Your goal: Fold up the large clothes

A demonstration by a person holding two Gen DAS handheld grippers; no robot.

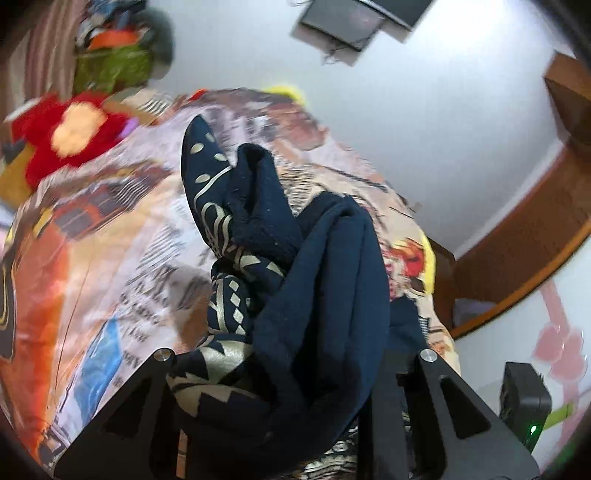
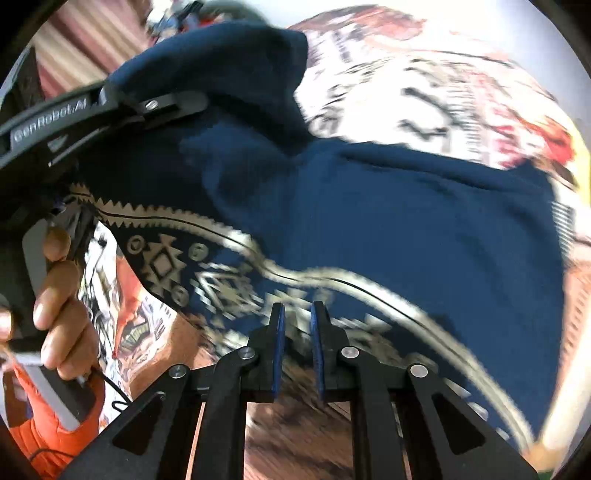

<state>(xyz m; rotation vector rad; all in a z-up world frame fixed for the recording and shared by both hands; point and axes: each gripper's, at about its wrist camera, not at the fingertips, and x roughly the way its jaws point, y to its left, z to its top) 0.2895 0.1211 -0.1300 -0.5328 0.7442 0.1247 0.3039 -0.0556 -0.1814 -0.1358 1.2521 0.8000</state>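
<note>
A large navy garment with a cream geometric pattern (image 2: 332, 206) hangs over a bed. In the left wrist view it bunches up (image 1: 295, 280) right over my left gripper (image 1: 291, 369), whose fingertips are buried in the cloth. In the right wrist view the left gripper (image 2: 166, 105) is clamped on the garment's upper edge, held by a person's hand (image 2: 59, 295). My right gripper (image 2: 297, 325) has blue pads (image 2: 279, 347) a small gap apart, close to the patterned hem; nothing sits between them.
The bed is covered by a colourful printed sheet (image 1: 110, 258). A red plush toy (image 1: 74, 125) and a pile of clothes (image 1: 110, 55) lie at its far end. White wall, a dark wall unit (image 1: 354, 22) and wooden trim (image 1: 517, 240) stand behind. A wooden floor (image 2: 295, 443) lies below.
</note>
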